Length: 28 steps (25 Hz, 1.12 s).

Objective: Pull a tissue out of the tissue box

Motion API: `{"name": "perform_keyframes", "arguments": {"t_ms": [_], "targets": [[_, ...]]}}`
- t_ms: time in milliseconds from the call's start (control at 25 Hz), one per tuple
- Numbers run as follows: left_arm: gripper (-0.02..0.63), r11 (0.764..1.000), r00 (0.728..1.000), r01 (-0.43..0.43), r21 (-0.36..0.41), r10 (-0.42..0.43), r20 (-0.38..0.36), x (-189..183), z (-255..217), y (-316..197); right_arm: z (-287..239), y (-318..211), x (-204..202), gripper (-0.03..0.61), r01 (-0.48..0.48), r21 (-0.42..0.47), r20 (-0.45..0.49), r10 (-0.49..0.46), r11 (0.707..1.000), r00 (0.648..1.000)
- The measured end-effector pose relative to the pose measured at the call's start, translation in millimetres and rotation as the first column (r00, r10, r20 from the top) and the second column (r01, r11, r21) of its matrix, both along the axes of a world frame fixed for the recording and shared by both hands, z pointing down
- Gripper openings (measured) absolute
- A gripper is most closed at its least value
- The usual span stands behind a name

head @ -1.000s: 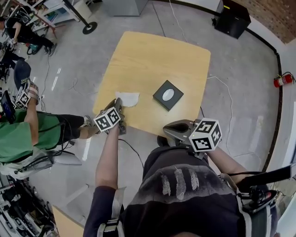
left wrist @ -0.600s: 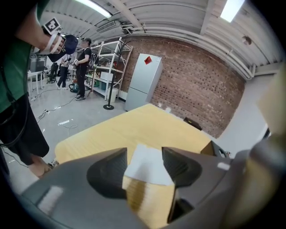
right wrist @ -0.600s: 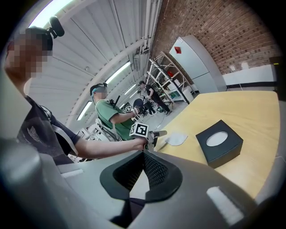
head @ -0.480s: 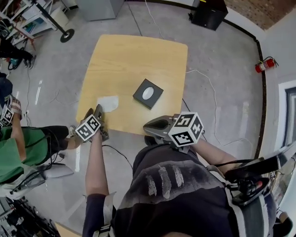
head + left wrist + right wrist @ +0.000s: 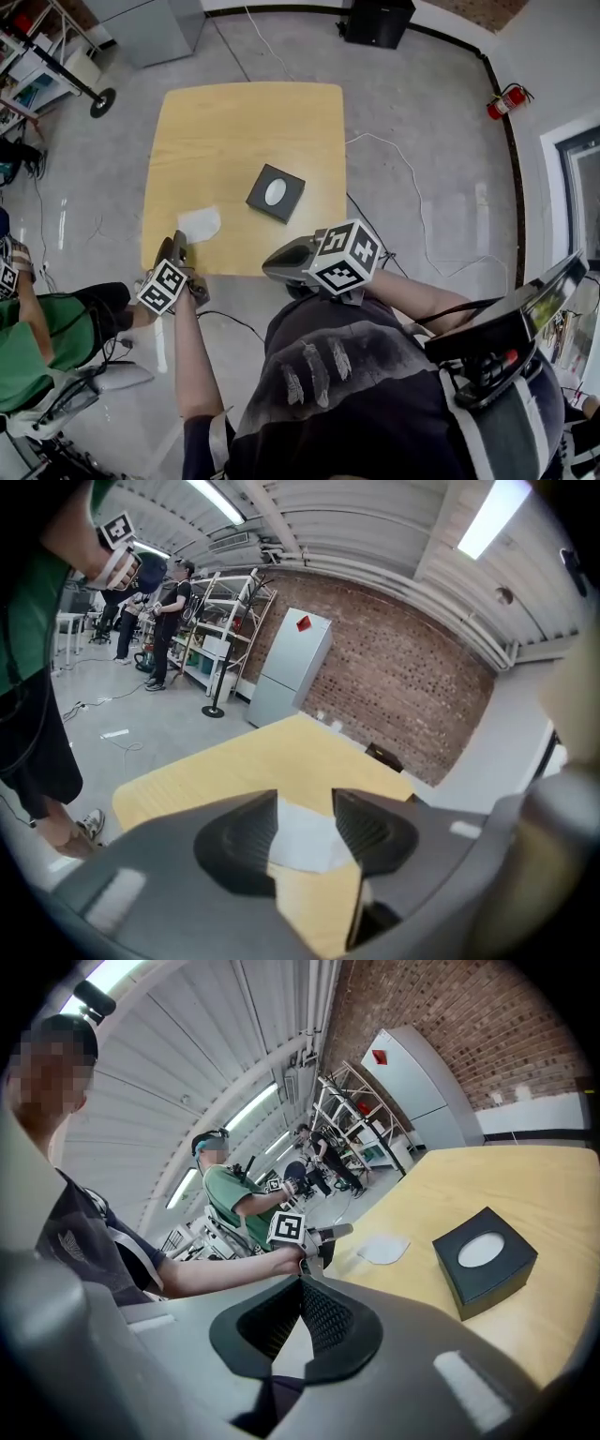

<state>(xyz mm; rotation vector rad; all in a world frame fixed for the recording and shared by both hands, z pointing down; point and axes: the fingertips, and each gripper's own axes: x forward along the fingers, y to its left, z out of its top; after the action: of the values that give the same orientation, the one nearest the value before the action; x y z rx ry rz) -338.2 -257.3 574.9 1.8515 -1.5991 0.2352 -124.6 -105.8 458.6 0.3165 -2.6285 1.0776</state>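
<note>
Two hand-held claws wait at the near edge of a pale wooden table (image 5: 244,122). At the left, the left claw (image 5: 174,246) points down toward the table's near left corner. Its jaws have just opened and then drawn in a little, and they now stand apart with nothing pressed between the pads. The left gripper view shows the flat white tissue (image 5: 305,841) through the gap, lying loose on the wood just beyond the jaw tips and apart from them. A sheet lying free outside the box, in front of a parted claw, suggests it has been pulled out and let go, so the task appears essentially complete. To the right of the sheet, near the middle of the table, sits the square black tissue box (image 5: 276,193), turned cornerwise to the table's edges. White shows in its oval top opening, probably the next sheet ready to be drawn. In front of the box, off the table's near edge, the right claw (image 5: 268,270) is closed tip to tip on nothing. Its place short of the box suggests a spare hand kept clear of the work. At the far right a red fire extinguisher (image 5: 506,97) stands on the floor by the wall, with no part in the task. Count: one table, one tissue box, one loose tissue, two claws.
</note>
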Motion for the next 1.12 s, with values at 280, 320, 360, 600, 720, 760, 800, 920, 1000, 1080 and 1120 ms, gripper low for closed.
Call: {"name": "perform_keyframes", "arguments": {"t_ms": [280,320,360,600,720,760,800,920,1000,1080,1120], "targets": [[0.003,0.998,0.999,-0.014,0.063,0.017,-0.046,28.7,-14.5,12.5,-1.0,-3.0,19.5,-0.006,0.037,0.047,0.008,-0.037,0.998,0.999],[0.002,0.997,0.998,-0.039,0.060,0.041,-0.048,34.4,-15.6,10.8,-1.6,-5.8,21.1,-0.006,0.029,0.051,0.010,-0.029,0.998,1.000],[0.002,0.996,0.997,-0.070,0.062,0.072,-0.041,36.4,-18.1,9.5,-2.5,-7.4,18.0,-0.006,0.019,0.056,0.012,-0.020,0.998,1.000],[0.002,0.986,0.988,-0.153,0.067,0.152,0.016,25.4,-26.7,23.3,-10.5,1.3,-17.8,-0.006,0.049,0.077,0.010,-0.050,0.996,0.999],[0.002,0.986,0.981,-0.169,-0.003,0.168,0.092,29.9,-9.5,16.9,-13.2,5.6,-22.6,-0.006,0.065,0.073,0.006,-0.066,0.995,0.998],[0.002,0.982,0.972,-0.183,-0.037,0.186,0.141,32.9,-0.7,12.0,-13.3,6.7,-23.0,-0.006,0.067,0.072,0.003,-0.068,0.995,0.998],[0.002,0.977,0.959,-0.201,-0.071,0.211,0.191,37.2,8.5,6.4,-12.7,7.8,-22.6,-0.006,0.068,0.072,-0.003,-0.068,0.995,0.998],[0.002,0.955,0.907,-0.258,-0.147,0.291,0.304,53.6,32.7,-12.4,-7.0,8.4,-15.9,-0.006,0.057,0.064,-0.020,-0.055,0.996,0.998],[0.002,0.939,0.875,-0.297,-0.175,0.341,0.344,65.8,43.9,-21.2,-2.7,9.3,-8.3,-0.006,0.036,0.052,-0.026,-0.035,0.998,0.999],[0.002,0.918,0.841,-0.340,-0.206,0.394,0.371,75.0,50.7,-22.0,-1.0,13.2,-2.9,-0.006,0.003,0.040,-0.029,-0.002,0.999,1.000],[0.002,0.907,0.825,-0.356,-0.224,0.417,0.381,77.3,53.2,-20.3,-0.8,15.4,-1.2,-0.006,-0.017,0.034,-0.029,0.018,0.999,0.999]]}}
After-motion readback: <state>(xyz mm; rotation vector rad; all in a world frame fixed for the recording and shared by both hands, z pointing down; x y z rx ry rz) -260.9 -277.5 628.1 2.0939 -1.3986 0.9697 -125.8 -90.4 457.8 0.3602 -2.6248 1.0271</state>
